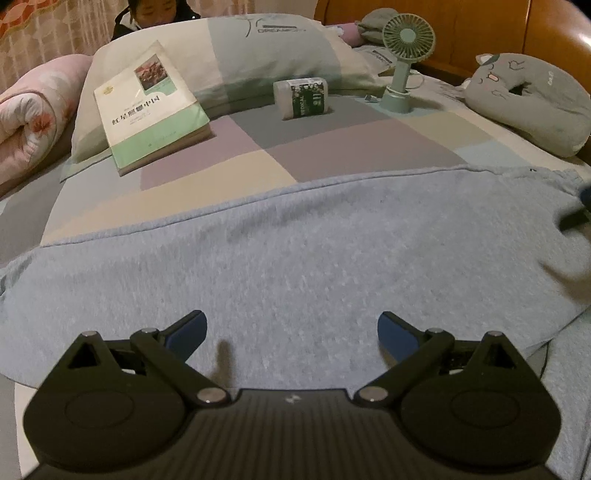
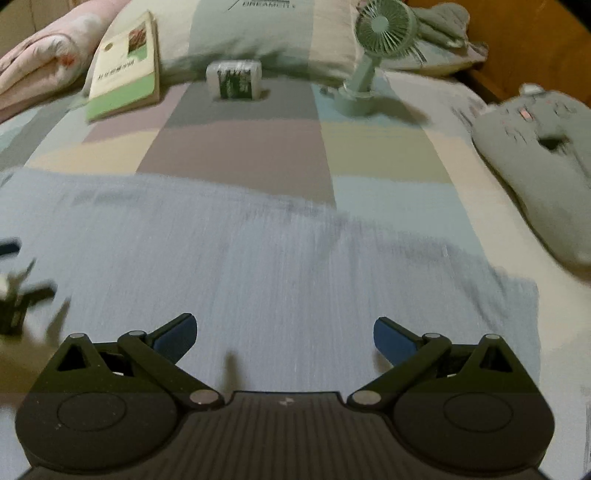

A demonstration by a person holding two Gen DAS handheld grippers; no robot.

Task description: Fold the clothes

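Observation:
A light blue garment [image 1: 295, 251] lies spread flat across the patchwork bedsheet [image 1: 258, 147]; in the right wrist view the same garment [image 2: 258, 266] fills the lower half, blurred by motion. My left gripper [image 1: 291, 334] hovers over its near part, open, with nothing between its blue pads. My right gripper [image 2: 284, 336] is open too, above the garment's right portion and empty. The right gripper's dark tip [image 1: 576, 218] shows at the left wrist view's right edge. At the left edge of the right wrist view, part of the left gripper [image 2: 18, 295] appears blurred.
On the bed beyond the garment lie a green and white book [image 1: 151, 110], a small white and green packet [image 1: 304, 98], a green desk fan [image 1: 400, 62], a grey cat cushion [image 1: 532, 99], a big pillow [image 1: 258, 48] and a pink quilt [image 1: 33, 110]. A person [image 1: 155, 13] sits behind the pillow.

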